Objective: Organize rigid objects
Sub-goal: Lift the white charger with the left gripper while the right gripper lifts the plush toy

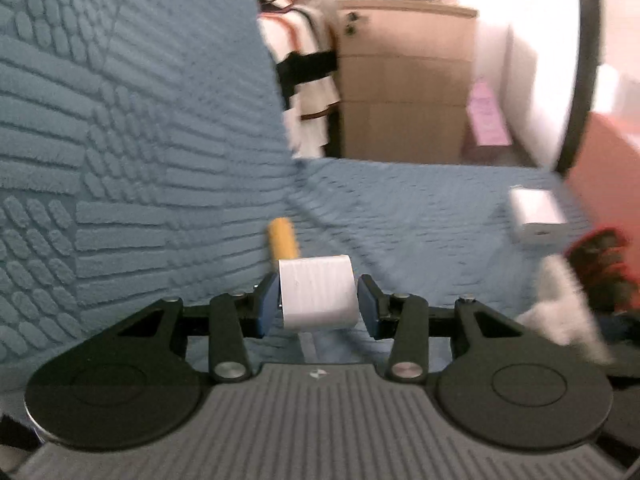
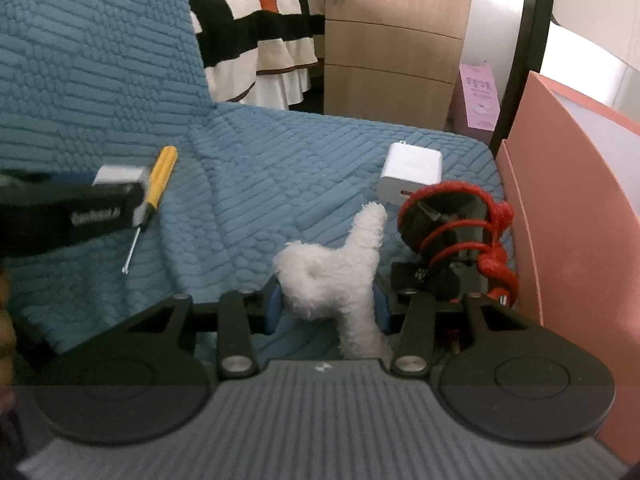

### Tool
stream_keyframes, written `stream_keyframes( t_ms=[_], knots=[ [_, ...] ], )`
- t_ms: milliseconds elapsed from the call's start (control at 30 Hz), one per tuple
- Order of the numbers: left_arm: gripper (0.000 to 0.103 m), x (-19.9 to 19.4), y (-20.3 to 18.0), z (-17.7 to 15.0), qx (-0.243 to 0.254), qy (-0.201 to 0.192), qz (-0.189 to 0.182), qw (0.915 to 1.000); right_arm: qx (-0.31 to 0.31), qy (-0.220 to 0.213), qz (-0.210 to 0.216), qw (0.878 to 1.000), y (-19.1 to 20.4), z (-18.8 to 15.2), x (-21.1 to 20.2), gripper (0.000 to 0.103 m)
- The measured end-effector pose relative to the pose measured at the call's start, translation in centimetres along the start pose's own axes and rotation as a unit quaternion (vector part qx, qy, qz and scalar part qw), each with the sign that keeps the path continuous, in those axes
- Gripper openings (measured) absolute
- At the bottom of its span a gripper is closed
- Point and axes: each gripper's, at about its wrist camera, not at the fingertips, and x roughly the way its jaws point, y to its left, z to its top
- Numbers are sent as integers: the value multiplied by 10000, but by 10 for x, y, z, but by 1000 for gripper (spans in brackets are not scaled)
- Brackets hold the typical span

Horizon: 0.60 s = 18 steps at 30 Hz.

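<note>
My left gripper (image 1: 318,300) is shut on a white ribbed block (image 1: 316,286), held just above the blue textured sofa cover (image 1: 420,208). Behind the block a yellow-handled screwdriver (image 1: 283,238) lies on the seat by the backrest. In the right wrist view the same block (image 2: 120,174) shows at the left next to the screwdriver (image 2: 160,178). My right gripper (image 2: 326,304) is shut on a white fluffy toy (image 2: 336,272) resting on the seat. A white charger (image 2: 412,176) lies further back.
A black object wound with red rope (image 2: 456,224) sits right of the toy. A pink box (image 2: 580,240) stands at the seat's right edge. Beyond the sofa stand a wooden drawer cabinet (image 2: 392,48) and a striped bedspread (image 2: 260,40).
</note>
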Motion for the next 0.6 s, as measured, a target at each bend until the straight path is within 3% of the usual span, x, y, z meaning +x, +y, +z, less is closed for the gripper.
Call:
stream_keyframes(
  t_ms=[100, 267, 467, 600],
  knots=[
    [49, -11, -12, -5, 81, -10, -329, 9994, -18, 20, -53, 10000, 1, -8, -4, 47],
    [49, -19, -27, -11, 234, 55, -548, 9982, 15, 133, -70, 9999, -1, -18, -10, 48],
    [49, -11, -22, -23, -238, 552, -1002, 9931, 39, 201, -39, 9998, -4, -30, -23, 48],
    [49, -12, -25, -29, -283, 732, -1090, 9909, 84, 259, -12, 9996, -3, -36, -29, 48]
  ],
)
